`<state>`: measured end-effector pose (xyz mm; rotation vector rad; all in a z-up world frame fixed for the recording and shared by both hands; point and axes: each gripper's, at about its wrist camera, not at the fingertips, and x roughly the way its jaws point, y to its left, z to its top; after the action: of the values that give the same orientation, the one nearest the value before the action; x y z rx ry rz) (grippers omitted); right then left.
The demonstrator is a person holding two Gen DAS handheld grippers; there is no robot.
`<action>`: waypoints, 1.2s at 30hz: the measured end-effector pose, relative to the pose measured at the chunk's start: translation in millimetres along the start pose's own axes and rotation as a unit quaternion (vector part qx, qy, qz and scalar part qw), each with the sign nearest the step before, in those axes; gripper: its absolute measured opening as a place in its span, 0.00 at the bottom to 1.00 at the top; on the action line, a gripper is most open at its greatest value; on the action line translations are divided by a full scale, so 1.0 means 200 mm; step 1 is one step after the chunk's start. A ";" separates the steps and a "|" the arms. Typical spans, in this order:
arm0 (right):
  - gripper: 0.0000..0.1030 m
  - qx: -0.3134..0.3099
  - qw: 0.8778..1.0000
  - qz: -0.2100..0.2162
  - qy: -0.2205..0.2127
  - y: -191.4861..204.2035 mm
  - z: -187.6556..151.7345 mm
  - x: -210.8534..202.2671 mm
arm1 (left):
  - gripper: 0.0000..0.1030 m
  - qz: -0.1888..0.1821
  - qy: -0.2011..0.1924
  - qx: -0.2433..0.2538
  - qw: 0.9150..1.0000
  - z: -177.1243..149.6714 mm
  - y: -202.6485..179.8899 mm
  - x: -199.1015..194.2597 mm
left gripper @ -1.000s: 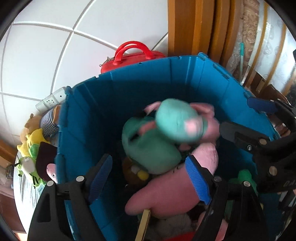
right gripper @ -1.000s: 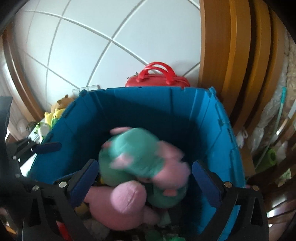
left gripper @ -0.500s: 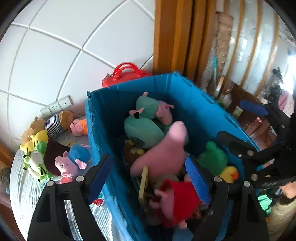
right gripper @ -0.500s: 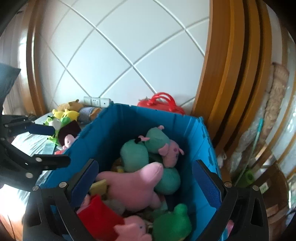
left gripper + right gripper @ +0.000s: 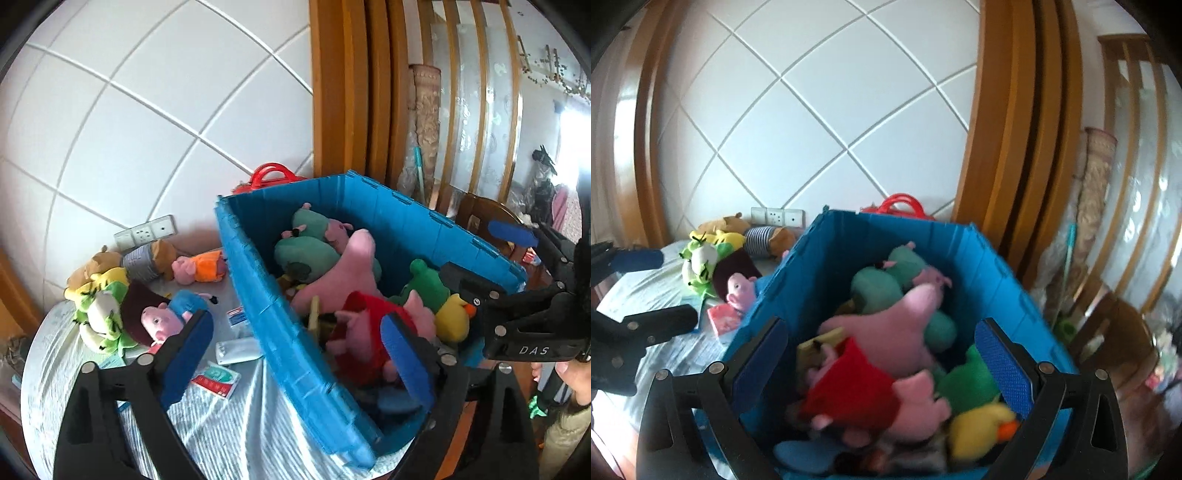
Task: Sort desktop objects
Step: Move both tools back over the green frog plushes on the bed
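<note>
A blue plastic bin (image 5: pixel 255 280) (image 5: pixel 993 280) holds several plush toys: a large pink one (image 5: pixel 343 269) (image 5: pixel 901 325), teal pigs (image 5: pixel 310 251) (image 5: pixel 882 284), a red-dressed pig (image 5: pixel 365 325) (image 5: pixel 857 395), a green frog (image 5: pixel 424 284) and a yellow duck (image 5: pixel 979 428). More plush toys lie on the table left of the bin: a pink pig in blue (image 5: pixel 166 317) (image 5: pixel 738 288), a pig in orange (image 5: pixel 199 267), a green-yellow toy (image 5: pixel 103 306) (image 5: pixel 701 258). My left gripper (image 5: pixel 295 350) is open and empty above the bin's left wall. My right gripper (image 5: pixel 882 354) is open and empty above the bin.
A striped cloth (image 5: pixel 229 424) covers the table, with small packets (image 5: pixel 218 376) and a white pouch (image 5: pixel 236 350) on it. A red handbag (image 5: pixel 273 177) (image 5: pixel 901 206) stands behind the bin against the tiled wall. Wooden door frame (image 5: pixel 340 92) at the right.
Both grippers have drawn back and up from the bin. The teal pig plush that was in the air over the bin now lies inside it. More of the table shows.
</note>
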<state>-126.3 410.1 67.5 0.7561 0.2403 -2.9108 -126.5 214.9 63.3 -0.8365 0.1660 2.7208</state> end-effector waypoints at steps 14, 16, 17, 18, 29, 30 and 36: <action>0.99 0.014 1.000 -0.023 0.003 0.30 -0.22 -0.10 | 0.94 0.027 0.001 -0.044 0.999 -0.31 0.21 -0.12; 0.99 0.014 1.000 -0.010 0.002 0.32 -0.22 -0.08 | 0.94 0.038 0.007 -0.057 0.998 -0.33 0.23 -0.10; 0.99 0.013 1.000 -0.003 0.005 0.33 -0.23 -0.06 | 0.94 0.042 0.011 -0.063 0.997 -0.34 0.24 -0.10; 1.00 0.012 1.000 0.003 0.007 0.34 -0.23 -0.04 | 0.94 0.048 0.016 -0.071 0.996 -0.35 0.25 -0.09; 1.00 0.004 0.996 0.086 0.001 0.43 -0.17 0.16 | 0.94 0.146 0.022 -0.145 0.978 -0.42 0.41 -0.09; 1.00 0.007 0.996 0.091 0.000 0.44 -0.16 0.18 | 0.94 0.153 0.024 -0.150 0.977 -0.44 0.43 -0.09; 1.00 0.006 0.992 0.123 -0.002 0.56 -0.11 0.26 | 0.94 0.191 0.028 -0.184 0.964 -0.51 0.64 -0.12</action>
<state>-143.0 299.5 10.3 0.7248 0.1184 -2.6824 -92.3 67.6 -2.9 -1.0789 -0.1959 3.1489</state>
